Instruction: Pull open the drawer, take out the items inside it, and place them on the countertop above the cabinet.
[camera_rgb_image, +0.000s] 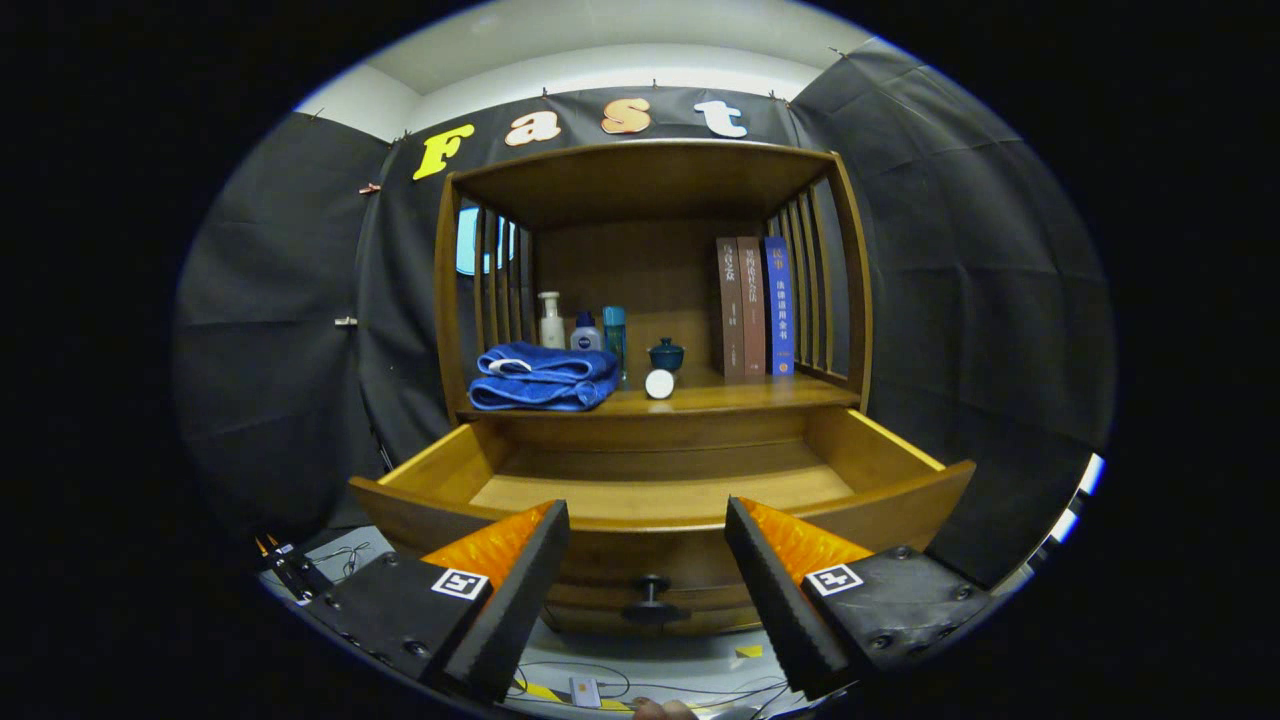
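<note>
A: Where is your tool (647, 560) right now?

B: Your tool sits in front of the drawer (660, 500). Its two fingers (520, 590) are spread wide apart. They hold nothing. The drawer knob (652, 598) shows in the gap between them, a little lower than the tips.

A: And the drawer?

B: The drawer is pulled out toward you. You can see its wooden floor, and the part you can see is bare. The front wall hides the near part of the floor, so you cannot tell what lies there.

A: What is on the counter (740, 395) above the drawer?

B: A folded blue towel (543, 377) lies on the left side of it. Behind the towel stand a white pump bottle (551, 322), a small bottle with a blue cap (586, 335) and a tall blue bottle (614, 335). Near the middle sits a small white round thing (659, 384), with a little dark green cup (666, 354) just behind it. Three books (755, 305) stand upright on the right side of the counter, against the wooden slats.
</note>
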